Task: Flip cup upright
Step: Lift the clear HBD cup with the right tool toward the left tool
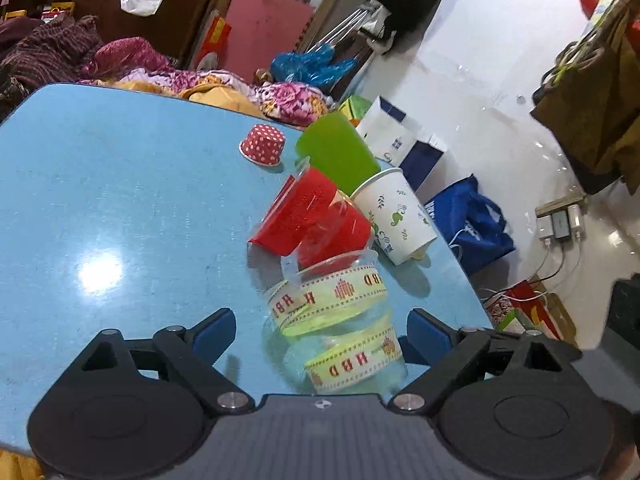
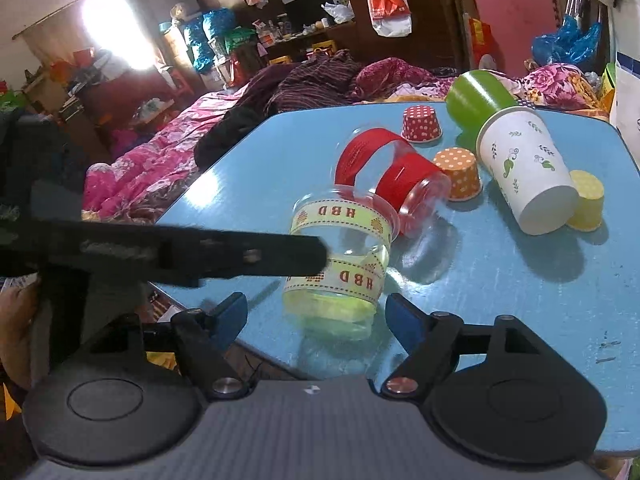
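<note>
Clear plastic cup [image 1: 336, 320] [image 2: 340, 264], wrapped in 2 cream ribbon bands reading HBD in red; standing on blue table [image 1: 120, 200] [image 2: 520, 288], slightly tilted, open rim touching a red-banded clear cup [image 1: 316, 220] [image 2: 392, 176].

I see the ribbon-wrapped cup [image 2: 340, 268] nearest me on the table [image 2: 520, 300], between my right gripper's [image 2: 316, 314] spread fingers. Just behind it lies a second clear cup [image 2: 394, 184] on its side — touching it, I think. Farther right the paper cup [image 2: 524, 172] lies tipped, a small cup [image 2: 586, 200] beside its base, and a tumbler [image 2: 478, 94] behind (rim to rim, seemingly). Two more small cups [image 2: 460, 174] sit between them.
</note>
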Tool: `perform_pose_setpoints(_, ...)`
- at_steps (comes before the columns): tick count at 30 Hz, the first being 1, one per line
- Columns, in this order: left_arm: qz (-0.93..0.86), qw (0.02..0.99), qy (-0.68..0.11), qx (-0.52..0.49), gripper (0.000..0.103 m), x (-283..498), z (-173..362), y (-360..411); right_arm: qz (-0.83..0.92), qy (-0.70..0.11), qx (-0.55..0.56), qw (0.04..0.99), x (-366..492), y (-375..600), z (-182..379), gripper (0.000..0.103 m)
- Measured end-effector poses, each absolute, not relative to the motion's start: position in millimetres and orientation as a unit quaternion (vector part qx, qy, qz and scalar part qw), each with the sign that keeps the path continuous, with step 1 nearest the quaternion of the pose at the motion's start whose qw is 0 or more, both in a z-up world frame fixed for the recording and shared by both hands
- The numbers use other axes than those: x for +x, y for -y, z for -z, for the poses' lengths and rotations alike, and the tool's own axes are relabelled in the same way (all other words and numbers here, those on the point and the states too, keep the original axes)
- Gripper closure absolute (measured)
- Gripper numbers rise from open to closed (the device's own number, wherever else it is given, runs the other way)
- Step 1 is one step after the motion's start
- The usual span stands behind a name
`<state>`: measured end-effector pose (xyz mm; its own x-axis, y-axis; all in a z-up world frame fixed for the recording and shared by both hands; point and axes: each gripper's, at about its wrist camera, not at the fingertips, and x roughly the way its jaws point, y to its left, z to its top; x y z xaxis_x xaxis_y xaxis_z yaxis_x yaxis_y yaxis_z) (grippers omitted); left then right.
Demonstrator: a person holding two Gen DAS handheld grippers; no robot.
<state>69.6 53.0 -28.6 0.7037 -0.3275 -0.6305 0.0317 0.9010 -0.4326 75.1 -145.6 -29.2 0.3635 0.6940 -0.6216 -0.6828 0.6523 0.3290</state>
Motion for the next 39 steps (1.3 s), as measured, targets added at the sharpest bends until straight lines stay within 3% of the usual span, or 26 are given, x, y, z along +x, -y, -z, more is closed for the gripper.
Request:
perform_pose_setpoints(8,0.085,0.892,-0.401,-0.192,0.021,91.5,30.5,-42.3,-0.416,-0.377,0.009,0.828,73.6,147.6,31.0,0.029)
perform_pose_setpoints(27,0.075,0.905,-0.39,-0.151,0.022,88.7,20.4,-27.7,-0.419,-0.375,0.0,0.827,71.1,145.2,33.3,0.034)
perform_pose_setpoints(39,0.068,0.93,-0.341,-0.116,0.022,75.2,19.4,-40.7,-0.427,-0.366,0.002,0.827,67.8,154.9,36.6,0.033)
